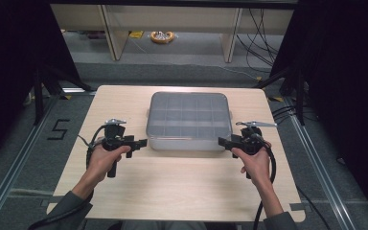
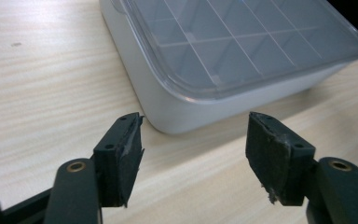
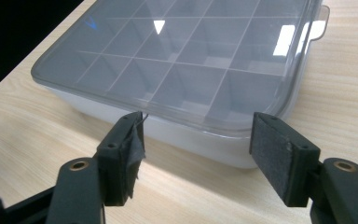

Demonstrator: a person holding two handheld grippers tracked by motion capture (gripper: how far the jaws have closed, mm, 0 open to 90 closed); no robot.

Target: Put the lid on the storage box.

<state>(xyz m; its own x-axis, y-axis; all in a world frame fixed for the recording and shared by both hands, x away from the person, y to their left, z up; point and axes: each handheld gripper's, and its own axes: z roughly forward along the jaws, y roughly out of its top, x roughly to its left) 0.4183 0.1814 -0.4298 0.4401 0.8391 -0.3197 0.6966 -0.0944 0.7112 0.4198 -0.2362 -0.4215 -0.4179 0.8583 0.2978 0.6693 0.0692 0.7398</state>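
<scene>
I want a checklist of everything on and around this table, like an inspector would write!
Surface: pale wooden table, clean.
Job's things: grey box with many compartments, see-through lid on; compartments look empty.
Clutter: nothing seen.
Grippers: left gripper open, aimed at the box's near left corner, not touching; right gripper open, at the near right corner, nothing between its jaws.
Cables: black cable trails from the right gripper; more cables on the floor behind.
Surroundings: grey floor, yellow tape roll, a painted number five.
</scene>
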